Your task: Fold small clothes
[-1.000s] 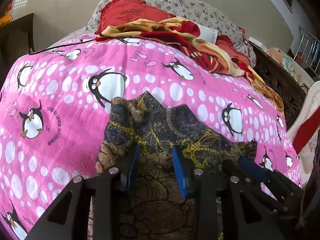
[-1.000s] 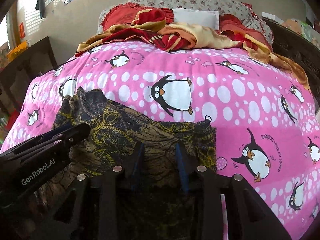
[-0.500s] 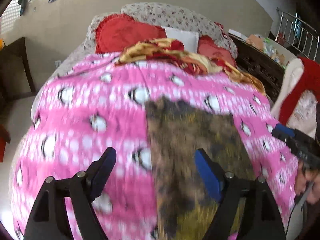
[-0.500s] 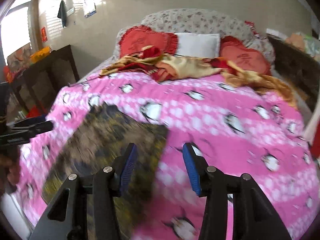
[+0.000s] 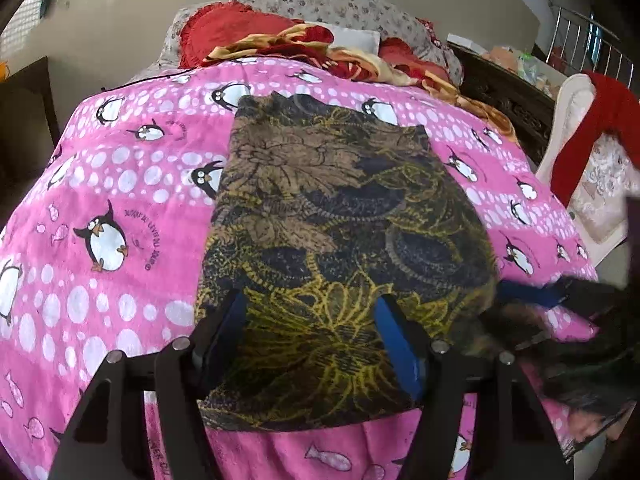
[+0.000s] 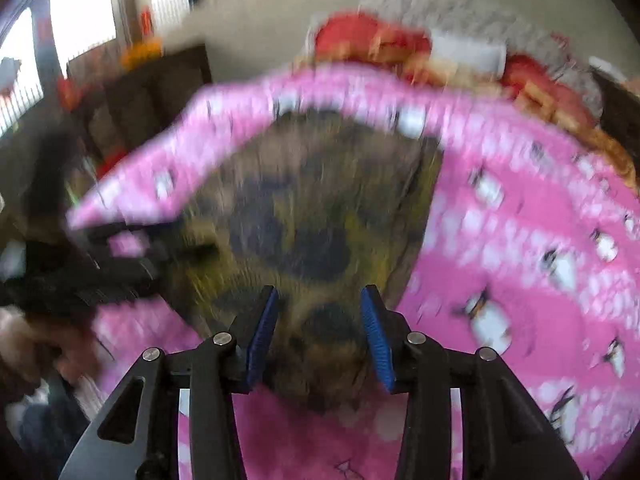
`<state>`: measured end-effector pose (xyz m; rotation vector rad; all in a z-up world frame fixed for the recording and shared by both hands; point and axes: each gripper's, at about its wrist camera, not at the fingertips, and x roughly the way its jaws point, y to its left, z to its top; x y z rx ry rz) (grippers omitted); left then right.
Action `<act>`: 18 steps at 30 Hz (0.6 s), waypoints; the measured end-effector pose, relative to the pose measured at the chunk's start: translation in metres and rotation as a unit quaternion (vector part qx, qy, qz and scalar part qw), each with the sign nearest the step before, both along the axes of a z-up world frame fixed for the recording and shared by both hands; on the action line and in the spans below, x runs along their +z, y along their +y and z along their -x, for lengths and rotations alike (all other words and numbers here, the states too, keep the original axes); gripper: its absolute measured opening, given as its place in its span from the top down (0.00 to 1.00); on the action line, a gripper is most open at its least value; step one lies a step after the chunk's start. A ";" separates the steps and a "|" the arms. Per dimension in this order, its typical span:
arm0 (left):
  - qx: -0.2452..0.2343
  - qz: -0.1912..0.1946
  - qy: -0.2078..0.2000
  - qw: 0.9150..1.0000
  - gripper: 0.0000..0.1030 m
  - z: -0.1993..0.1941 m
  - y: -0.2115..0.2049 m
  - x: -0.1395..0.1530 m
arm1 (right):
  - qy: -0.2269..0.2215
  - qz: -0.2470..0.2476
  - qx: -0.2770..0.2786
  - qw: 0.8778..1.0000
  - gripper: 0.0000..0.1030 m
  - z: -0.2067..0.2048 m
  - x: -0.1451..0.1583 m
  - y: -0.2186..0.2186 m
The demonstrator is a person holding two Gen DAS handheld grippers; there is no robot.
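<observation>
The left gripper (image 5: 310,336) has its jaws apart, just narrowing, over the near edge of the dark patterned garment (image 5: 340,216) – soft, light, limp – lying flat on the pink bed cover (image 5: 120,184). Grip its corners. The right gripper (image 6: 320,332) – jaws apart, just narrowing – pinches nothing.

Garment (image 5: 340,220) flat on blanket (image 5: 120,200), pillows (image 5: 320,4) behind.

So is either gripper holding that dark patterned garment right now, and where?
No. Both the left gripper and right gripper are open above the garment, which lies flat on the pink blanket.
</observation>
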<state>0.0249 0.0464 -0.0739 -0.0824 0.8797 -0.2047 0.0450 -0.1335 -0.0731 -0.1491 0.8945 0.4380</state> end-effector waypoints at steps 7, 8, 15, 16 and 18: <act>-0.032 -0.001 -0.019 0.999 0.02 -0.001 -0.014 -0.007 | 0.019 -0.040 -0.018 0.999 0.67 -0.005 -0.021 -0.014; -0.032 -0.007 -0.024 0.999 0.00 0.001 -0.017 -0.008 | 0.017 -0.042 -0.018 0.999 0.67 -0.004 -0.022 -0.015; -0.034 -0.006 -0.042 0.998 0.00 0.005 -0.015 -0.010 | 0.008 -0.049 -0.018 0.999 0.66 -0.001 -0.023 -0.016; -0.034 -0.007 -0.043 0.998 0.00 0.005 -0.015 -0.010 | 0.007 -0.049 -0.019 0.999 0.66 -0.002 -0.023 -0.016; -0.033 -0.010 -0.044 0.998 0.00 0.005 -0.016 -0.010 | 0.006 -0.048 -0.019 0.999 0.66 -0.002 -0.023 -0.016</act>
